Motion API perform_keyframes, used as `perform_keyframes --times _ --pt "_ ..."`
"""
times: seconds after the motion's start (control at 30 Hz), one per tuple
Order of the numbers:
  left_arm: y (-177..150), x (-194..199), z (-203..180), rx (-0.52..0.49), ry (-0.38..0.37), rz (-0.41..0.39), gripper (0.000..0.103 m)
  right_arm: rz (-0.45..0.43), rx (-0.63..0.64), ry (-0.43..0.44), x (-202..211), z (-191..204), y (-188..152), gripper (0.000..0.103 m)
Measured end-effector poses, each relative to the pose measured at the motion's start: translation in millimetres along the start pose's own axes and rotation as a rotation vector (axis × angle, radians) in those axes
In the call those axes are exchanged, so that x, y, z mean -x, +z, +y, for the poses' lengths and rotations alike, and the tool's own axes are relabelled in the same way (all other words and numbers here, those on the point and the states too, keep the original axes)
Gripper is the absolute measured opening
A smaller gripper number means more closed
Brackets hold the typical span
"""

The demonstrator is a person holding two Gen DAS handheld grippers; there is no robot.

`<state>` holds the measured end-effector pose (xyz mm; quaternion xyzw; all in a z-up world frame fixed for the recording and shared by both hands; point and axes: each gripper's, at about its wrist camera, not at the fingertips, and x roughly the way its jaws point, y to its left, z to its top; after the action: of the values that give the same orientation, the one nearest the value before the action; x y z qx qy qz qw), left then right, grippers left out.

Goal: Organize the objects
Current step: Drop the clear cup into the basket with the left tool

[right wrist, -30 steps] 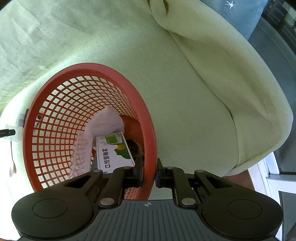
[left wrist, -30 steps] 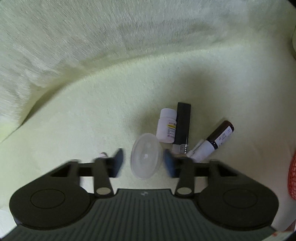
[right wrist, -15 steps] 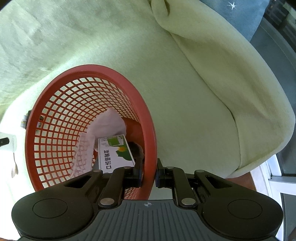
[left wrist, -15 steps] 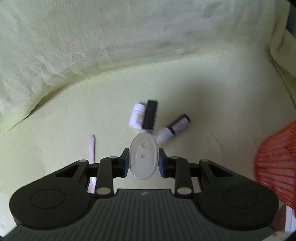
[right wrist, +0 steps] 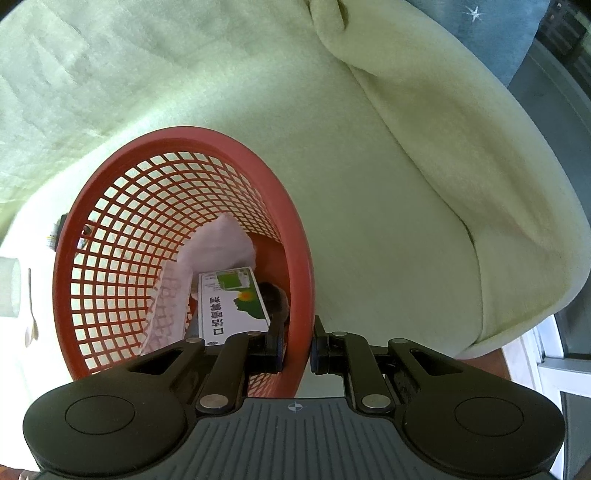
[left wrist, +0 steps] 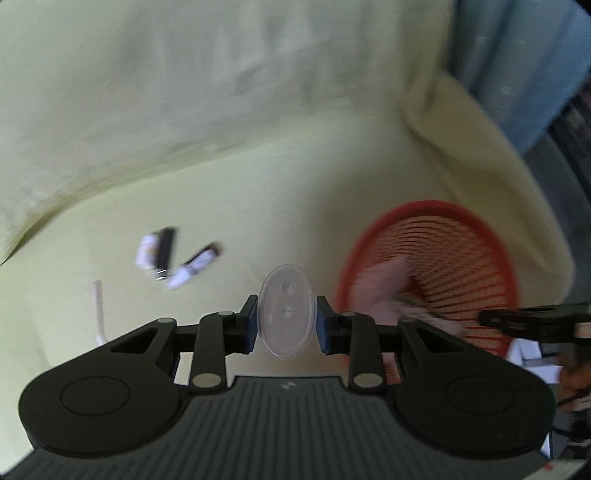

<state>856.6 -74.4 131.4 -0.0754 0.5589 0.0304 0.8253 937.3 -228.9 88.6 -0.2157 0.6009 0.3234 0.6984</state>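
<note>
We have two fisheye views, each mounted behind a hand-held gripper and looking forward along its fingers, steeply downward at a pale yellow-green blanket (left wrist: 280,192). Our left wrist view sits high above the seat, blurred, and takes in the red mesh basket (left wrist: 480,236) to its right with the other gripper's black body at the basket's near edge. Our right wrist view hangs close over that same red mesh basket (right wrist: 295,236), looking down into it past its own fingers at the rim. We see the basket, the blanket and the blue cushion (right wrist: 480,33) in both views.
</note>
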Motion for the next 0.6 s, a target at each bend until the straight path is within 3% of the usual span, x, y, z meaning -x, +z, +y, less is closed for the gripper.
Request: perform_keyframes --times 0.27,0.6 --pt "-1 -23 -53 -0.071 -0.082 0.016 0.026 -0.002 0.0 0.013 -1 -2 2 0.01" --pt "-8 -63 -83 -0.109 -0.105 0.082 0.026 -0.009 -0.007 0.023 -1 -4 1 0.01"
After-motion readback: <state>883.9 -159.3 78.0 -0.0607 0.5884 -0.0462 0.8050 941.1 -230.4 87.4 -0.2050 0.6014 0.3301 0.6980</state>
